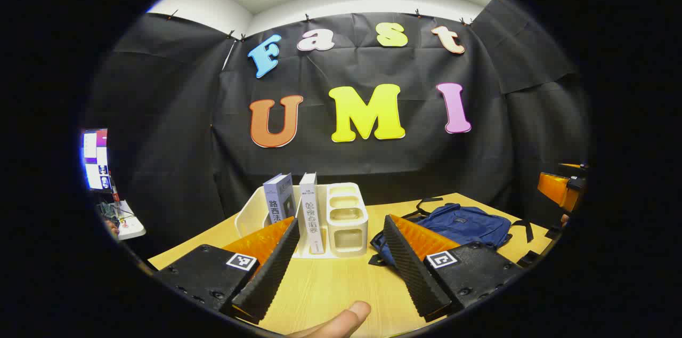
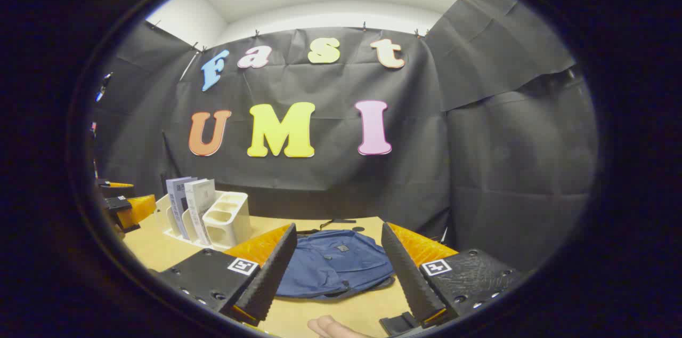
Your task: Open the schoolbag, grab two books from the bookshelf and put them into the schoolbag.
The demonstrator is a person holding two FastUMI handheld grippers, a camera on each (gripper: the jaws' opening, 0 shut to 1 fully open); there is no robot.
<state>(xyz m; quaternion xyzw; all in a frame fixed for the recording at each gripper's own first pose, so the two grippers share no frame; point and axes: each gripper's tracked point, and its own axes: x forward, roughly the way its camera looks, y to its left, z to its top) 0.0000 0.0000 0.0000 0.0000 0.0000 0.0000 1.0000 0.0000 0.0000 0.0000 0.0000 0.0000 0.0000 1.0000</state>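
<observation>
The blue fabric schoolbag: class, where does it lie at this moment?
The blue fabric schoolbag lies flat on the wooden table, right of the white plastic bookshelf in the right gripper view, straight ahead of the right tongs.

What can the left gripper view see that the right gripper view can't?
Left gripper view: a lit screen at the far left, and the right gripper at the right edge. Right gripper view: the left gripper at the left edge. Both: two upright books in the white bookshelf, the blue schoolbag lying flat, and the wooden table.
</observation>
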